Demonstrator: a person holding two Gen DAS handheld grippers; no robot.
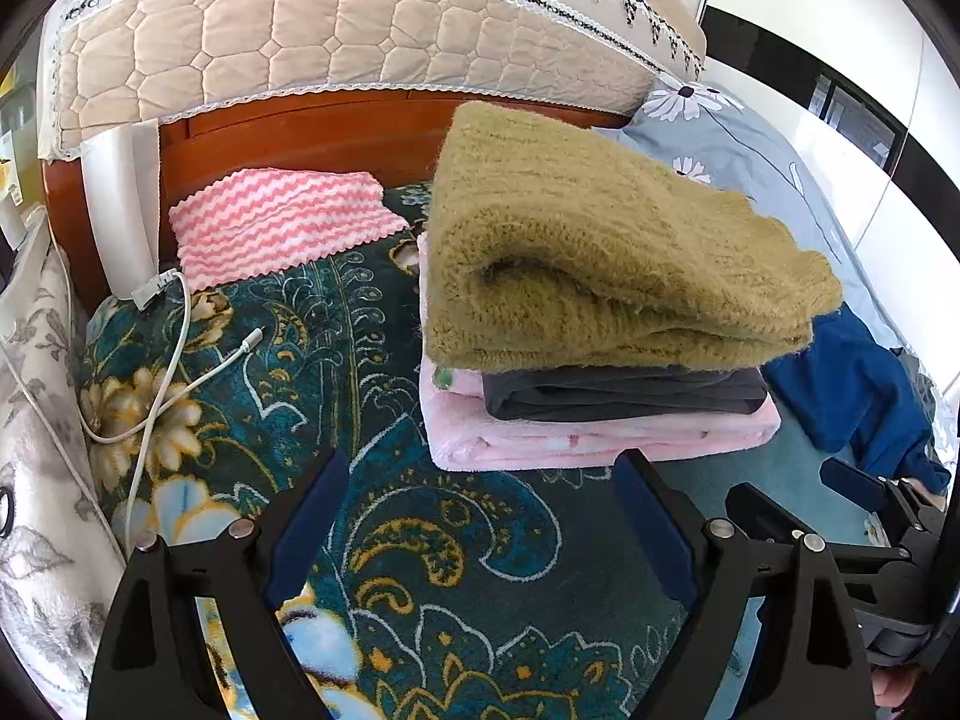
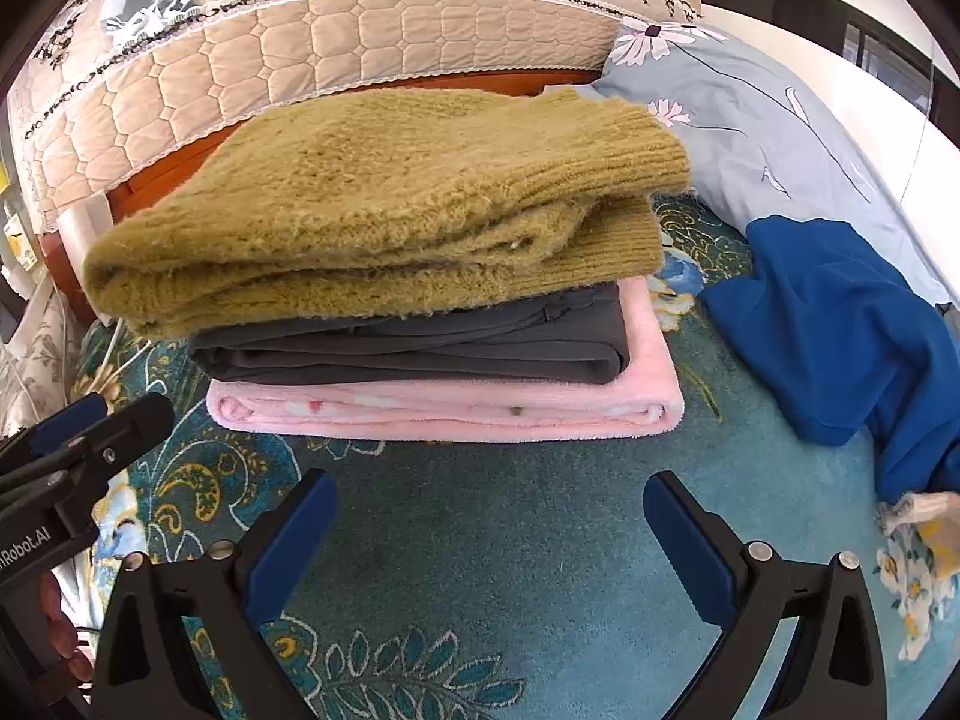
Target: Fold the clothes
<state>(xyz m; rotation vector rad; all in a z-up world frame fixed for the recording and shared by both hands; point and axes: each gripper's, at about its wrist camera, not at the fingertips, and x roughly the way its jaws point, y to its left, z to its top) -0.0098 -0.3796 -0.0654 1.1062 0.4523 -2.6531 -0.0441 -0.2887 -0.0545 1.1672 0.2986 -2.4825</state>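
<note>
Both tools hang over the bed with nothing in them: the left gripper (image 1: 480,516) has its jaws spread wide over the patterned blanket (image 1: 420,540), and the right gripper (image 2: 492,534) is equally wide open and empty. Straight ahead of both sets of jaws sits a finished stack: an olive knitted sweater (image 2: 384,210) on top, a dark grey garment (image 2: 420,342) under it, and a pink fleece piece (image 2: 450,414) at the bottom, all squared up and resting on the blanket. By my reading one fold-and-stack cycle is complete and the work stands between items. The only loose garment in view is the blue one (image 2: 840,330), lying crumpled beyond the right gripper's right-hand jaw, near the floral pillow (image 2: 750,114). The next move would likely call for swinging right, pinching that blue cloth by an edge or shoulder, and dragging it onto the open blanket just in front of the jaws to spread it flat. As for writing, the left gripper's body, seen from the right wrist view, carries white lettering cut off at the frame edge, reading "nRobot.AI"; no garment label is legible.
</note>
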